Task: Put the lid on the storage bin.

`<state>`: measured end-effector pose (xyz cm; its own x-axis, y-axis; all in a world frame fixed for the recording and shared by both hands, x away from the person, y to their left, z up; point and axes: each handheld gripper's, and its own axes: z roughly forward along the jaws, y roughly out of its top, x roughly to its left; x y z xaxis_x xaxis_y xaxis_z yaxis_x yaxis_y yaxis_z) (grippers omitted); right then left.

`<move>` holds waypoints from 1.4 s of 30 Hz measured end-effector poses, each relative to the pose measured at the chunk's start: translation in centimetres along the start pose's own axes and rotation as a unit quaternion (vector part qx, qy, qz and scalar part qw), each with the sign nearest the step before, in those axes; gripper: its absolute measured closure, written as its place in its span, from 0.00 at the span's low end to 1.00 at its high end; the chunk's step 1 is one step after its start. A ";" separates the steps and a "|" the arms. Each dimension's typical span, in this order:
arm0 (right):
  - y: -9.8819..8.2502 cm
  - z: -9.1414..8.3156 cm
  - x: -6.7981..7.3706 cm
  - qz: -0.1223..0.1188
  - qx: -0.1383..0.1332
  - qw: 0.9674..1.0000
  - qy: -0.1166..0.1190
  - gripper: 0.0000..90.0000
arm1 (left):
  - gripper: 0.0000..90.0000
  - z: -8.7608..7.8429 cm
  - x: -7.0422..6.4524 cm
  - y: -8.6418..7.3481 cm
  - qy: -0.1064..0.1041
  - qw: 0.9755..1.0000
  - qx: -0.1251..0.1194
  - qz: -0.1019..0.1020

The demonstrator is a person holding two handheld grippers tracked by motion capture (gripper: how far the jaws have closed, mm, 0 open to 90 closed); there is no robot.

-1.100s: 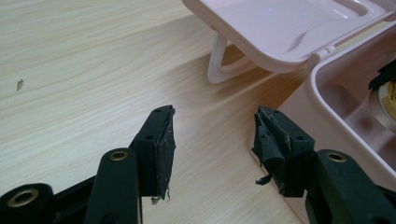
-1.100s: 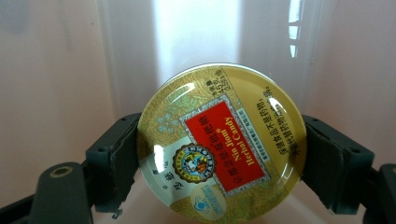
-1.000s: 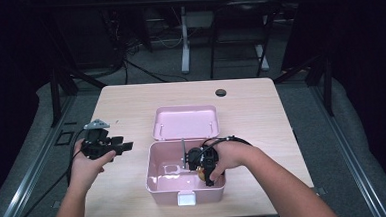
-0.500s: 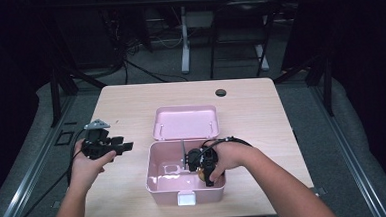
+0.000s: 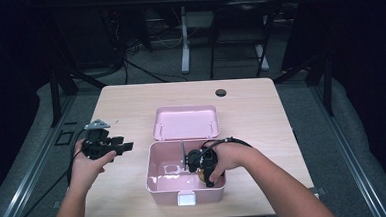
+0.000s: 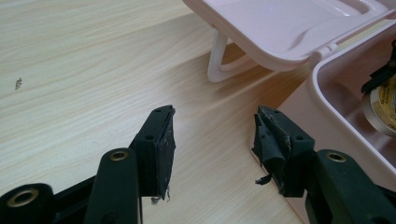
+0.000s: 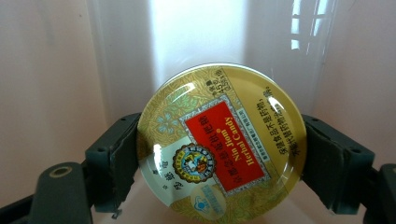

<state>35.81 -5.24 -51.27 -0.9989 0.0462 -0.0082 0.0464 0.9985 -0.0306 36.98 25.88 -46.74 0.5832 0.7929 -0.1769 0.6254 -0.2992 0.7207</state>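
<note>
gold-and-red candy tin (image 7: 221, 143), pink box (image 5: 157, 178)

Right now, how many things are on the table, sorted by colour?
Pink: 1, the open hinged plastic box
Gold: 1, the round candy tin, clamped in the right gripper inside the box
Black: 1, the small round disc near the far edge
Total: 3

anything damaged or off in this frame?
Only wear: the left gripper has frayed pads, with shreds hanging off both. The candy tin sits squarely in the right gripper inside the pink box; the lid lies open behind it.
</note>
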 end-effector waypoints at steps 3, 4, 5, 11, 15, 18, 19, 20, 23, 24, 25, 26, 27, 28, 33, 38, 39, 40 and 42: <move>0.0 0.1 0.0 0.002 0.001 1.000 0.000 0.22 | 0.53 0.0 0.0 0.0 0.000 1.000 0.000 0.000; 0.0 0.1 0.0 0.004 0.000 1.000 0.001 0.22 | 0.53 0.0 0.0 0.0 0.000 1.000 0.001 0.004; 0.0 0.2 0.0 0.002 0.001 1.000 0.001 0.22 | 0.53 0.0 0.0 0.0 0.000 1.000 0.001 0.004; 0.0 0.3 0.0 0.001 0.003 1.000 -0.001 0.22 | 0.53 0.0 0.0 0.0 0.000 1.000 0.001 0.004; 0.0 0.3 0.0 0.001 0.003 1.000 -0.002 0.22 | 0.53 0.0 0.0 0.0 0.000 1.000 0.001 0.004; 0.1 0.3 0.0 0.003 0.004 1.000 -0.005 0.22 | 0.53 0.0 0.0 0.0 0.001 1.000 0.000 0.003; 0.1 0.3 0.0 0.003 0.003 1.000 -0.005 0.22 | 0.53 0.0 0.0 0.0 0.001 1.000 0.001 0.004; 0.1 0.3 0.0 0.003 0.003 1.000 -0.005 0.22 | 0.53 0.0 0.0 0.0 0.000 1.000 0.001 0.003; 0.1 0.4 0.0 0.003 0.003 1.000 -0.004 0.22 | 0.53 -0.1 0.1 0.0 0.001 1.000 0.000 0.004; 0.1 0.4 0.0 0.003 0.003 1.000 -0.004 0.22 | 0.53 -0.1 0.1 0.0 0.001 1.000 -0.001 0.002; 0.1 0.4 -0.1 0.001 0.004 1.000 -0.005 0.22 | 0.53 -0.1 0.1 0.0 0.001 1.000 0.000 0.002; 0.1 0.5 -0.1 0.001 0.005 1.000 -0.005 0.22 | 0.53 -0.1 0.1 0.0 0.002 1.000 0.000 0.004; 0.1 0.5 -0.1 0.001 0.006 1.000 -0.004 0.22 | 0.53 -0.1 0.1 0.0 0.001 1.000 -0.001 0.002; 0.1 0.5 -0.1 0.002 0.006 1.000 -0.004 0.22 | 0.53 -0.1 0.1 0.0 0.001 1.000 0.000 0.003; 0.2 0.6 -0.1 0.005 0.008 1.000 -0.005 0.22 | 0.53 0.0 0.0 0.0 0.001 1.000 0.001 0.004; 0.1 0.7 -0.1 0.003 0.007 1.000 -0.007 0.22 | 0.53 0.0 0.0 0.0 0.001 1.000 0.000 0.002; 0.1 0.7 -0.1 0.003 0.007 1.000 -0.007 0.22 | 0.53 0.0 0.0 0.0 0.001 1.000 0.000 0.002; 0.1 0.7 -0.1 0.002 0.007 1.000 -0.007 0.22 | 0.53 0.0 0.0 0.0 0.000 1.000 0.001 0.003; 0.1 0.8 -0.1 0.002 0.007 1.000 -0.008 0.22 | 0.53 0.0 0.0 0.0 0.000 1.000 0.002 0.004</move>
<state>35.89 -5.14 -52.04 -0.9985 0.0494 -0.0251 0.0505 0.9977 -0.0450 37.02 25.90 -46.73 0.5882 0.7904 -0.1711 0.6231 -0.3081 0.7189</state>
